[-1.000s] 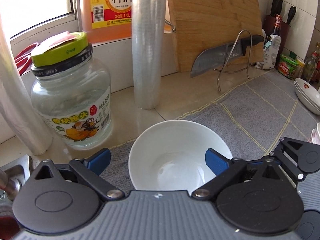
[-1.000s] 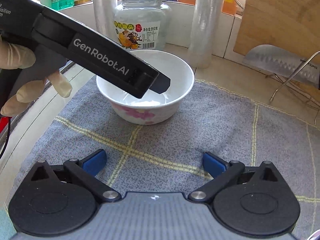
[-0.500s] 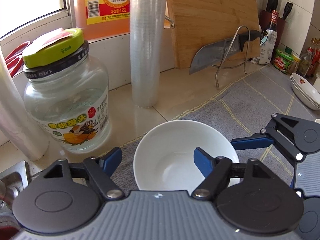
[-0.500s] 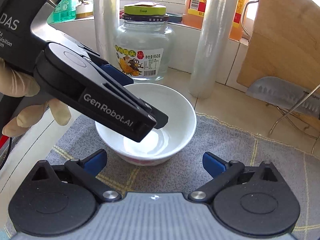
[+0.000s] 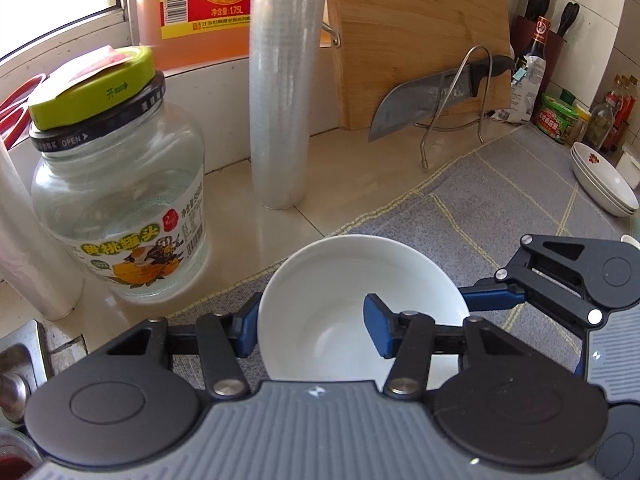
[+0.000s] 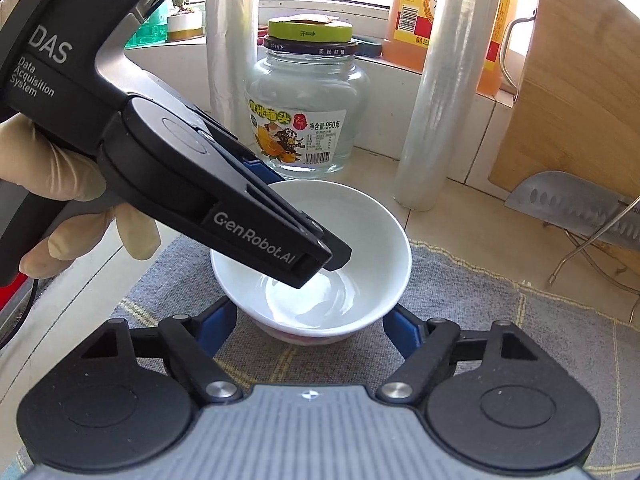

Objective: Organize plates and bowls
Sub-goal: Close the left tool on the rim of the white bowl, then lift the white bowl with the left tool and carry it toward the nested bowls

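Bowl (image 5: 352, 300) gets clamped twice: left hand-held gripper (image 5: 316, 330) pinches its rim wall, right hand-held gripper (image 6: 310, 326) squeezes its sides.

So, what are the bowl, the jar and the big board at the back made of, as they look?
The bowl looks like glazed white ceramic: glossy, with reflections. The jar seems clear glass, see-through, with a green lid, perhaps metal. The board looks like light wood or bamboo, matte, with visible strips.
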{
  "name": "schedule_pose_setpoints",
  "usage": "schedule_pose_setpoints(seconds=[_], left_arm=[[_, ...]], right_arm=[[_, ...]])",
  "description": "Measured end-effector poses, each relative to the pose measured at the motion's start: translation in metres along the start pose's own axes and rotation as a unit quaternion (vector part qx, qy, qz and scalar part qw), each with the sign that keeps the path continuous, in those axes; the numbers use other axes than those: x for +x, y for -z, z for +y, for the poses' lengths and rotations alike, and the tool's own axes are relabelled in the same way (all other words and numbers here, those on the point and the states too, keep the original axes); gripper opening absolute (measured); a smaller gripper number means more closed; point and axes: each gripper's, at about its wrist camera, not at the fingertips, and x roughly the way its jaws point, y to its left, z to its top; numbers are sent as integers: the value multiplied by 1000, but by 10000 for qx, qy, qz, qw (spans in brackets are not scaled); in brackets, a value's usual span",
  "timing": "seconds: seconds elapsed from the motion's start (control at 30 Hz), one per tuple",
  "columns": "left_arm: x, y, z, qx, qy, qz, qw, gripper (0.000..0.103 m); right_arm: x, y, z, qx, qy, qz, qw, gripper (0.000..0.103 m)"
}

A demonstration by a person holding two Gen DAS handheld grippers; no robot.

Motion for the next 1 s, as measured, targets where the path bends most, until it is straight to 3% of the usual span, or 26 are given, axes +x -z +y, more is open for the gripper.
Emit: schedule_pose_setpoints(seconds=[0.47,1.0], left_arm=[[3,-10,6,142,265,211,9993,52],[-12,-15,-12,322,278,182,9989,52]], right_arm=[[1,-1,0,-18,28,54,10000,84],[-23,-6,-4,93,-45,146,9998,84]])
